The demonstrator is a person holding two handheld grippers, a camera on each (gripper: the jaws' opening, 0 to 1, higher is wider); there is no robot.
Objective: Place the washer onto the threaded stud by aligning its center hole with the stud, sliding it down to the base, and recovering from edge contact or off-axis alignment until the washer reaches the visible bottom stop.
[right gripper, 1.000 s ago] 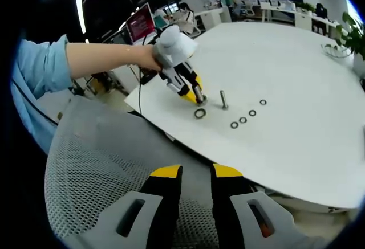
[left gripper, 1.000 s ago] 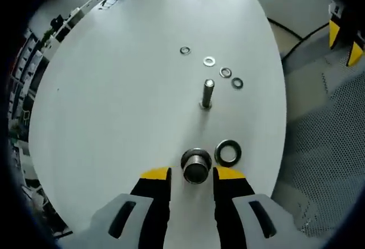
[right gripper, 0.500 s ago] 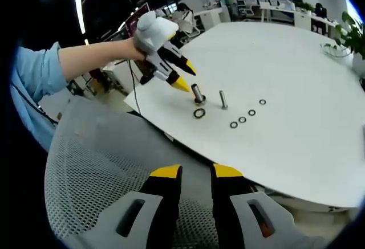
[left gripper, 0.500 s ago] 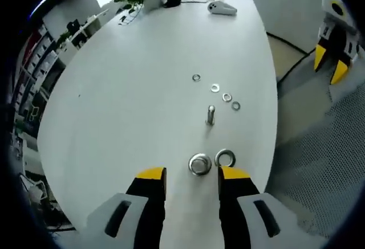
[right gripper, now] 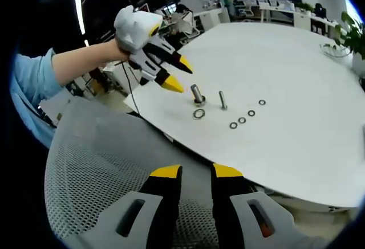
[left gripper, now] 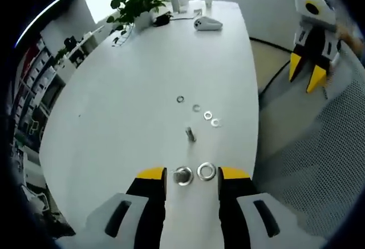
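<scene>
In the left gripper view the four small washers on the white table are too small to tell apart, and the threaded stud shows no threads. The right gripper there is blurred. In the right gripper view the potted plant is cut off at the edge.

The left claw has a white housing, black jaws and yellow tips; the right claw matches it. The person's sleeve is light blue.
</scene>
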